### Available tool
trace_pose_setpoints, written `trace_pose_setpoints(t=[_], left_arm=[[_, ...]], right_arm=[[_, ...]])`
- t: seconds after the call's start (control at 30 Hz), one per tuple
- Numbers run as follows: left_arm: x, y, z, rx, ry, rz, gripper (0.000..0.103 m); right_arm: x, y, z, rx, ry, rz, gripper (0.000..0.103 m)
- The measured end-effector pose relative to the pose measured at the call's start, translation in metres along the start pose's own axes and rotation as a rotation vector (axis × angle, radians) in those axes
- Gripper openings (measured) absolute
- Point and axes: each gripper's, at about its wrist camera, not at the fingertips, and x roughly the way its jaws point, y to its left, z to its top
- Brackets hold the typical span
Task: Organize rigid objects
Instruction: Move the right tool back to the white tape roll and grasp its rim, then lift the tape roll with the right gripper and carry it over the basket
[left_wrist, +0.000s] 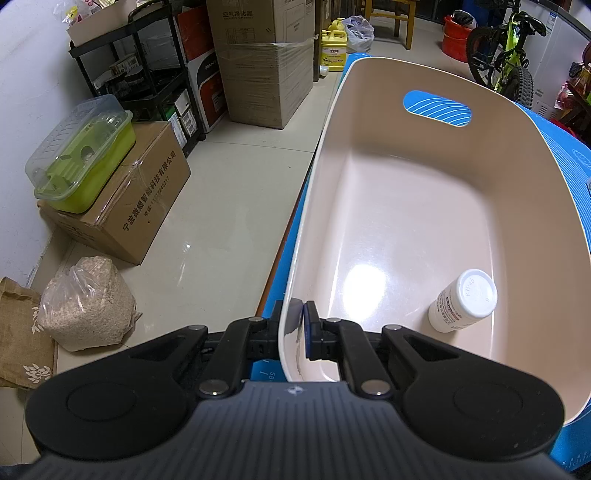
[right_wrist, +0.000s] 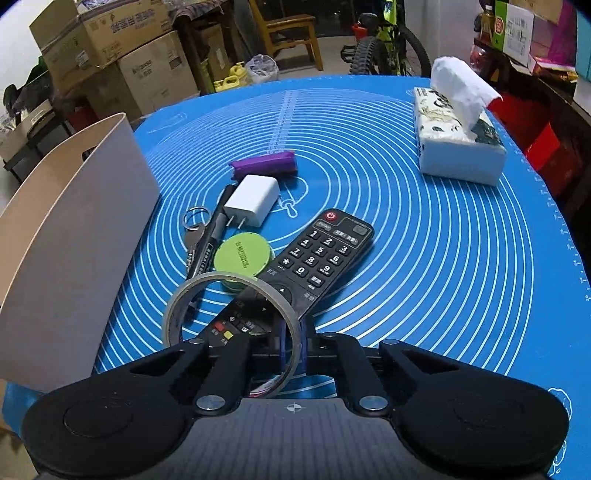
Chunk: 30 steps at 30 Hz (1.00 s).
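Note:
My left gripper (left_wrist: 295, 328) is shut on the near left rim of the beige plastic bin (left_wrist: 406, 206), one finger outside and one inside. A white pill bottle (left_wrist: 463, 301) lies on the bin's floor at the near right. My right gripper (right_wrist: 291, 347) is shut on a clear tape roll (right_wrist: 177, 310) and holds it above the blue mat (right_wrist: 424, 240). On the mat lie a black remote (right_wrist: 321, 254), a green round tin (right_wrist: 242, 256), a white charger (right_wrist: 251, 199), a purple case (right_wrist: 264, 166), a black pen (right_wrist: 218, 221) and keys (right_wrist: 194, 232). The bin's outer wall (right_wrist: 74, 236) stands at the left.
A tissue box (right_wrist: 458, 144) sits at the mat's far right. Left of the table, on the floor, are cardboard boxes (left_wrist: 140, 206), a green lidded container (left_wrist: 81, 155), a bag of grain (left_wrist: 86, 306) and a black shelf (left_wrist: 147, 66). A bicycle (left_wrist: 506, 55) stands behind.

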Motion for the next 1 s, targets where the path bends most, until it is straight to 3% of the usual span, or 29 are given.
trace_pose_setpoints(t=[0.53,1.0], left_arm=[[0.000,0.000,0.000,0.000,0.000,0.000,0.011],[0.000,0.000,0.000,0.000,0.000,0.001,0.011]], right_arm=[[-0.030,0.019,0.003,-0.065,-0.095,-0.009,0.017],[-0.071,0.049,0.025,-0.109,-0.239,0.012,0.015]])
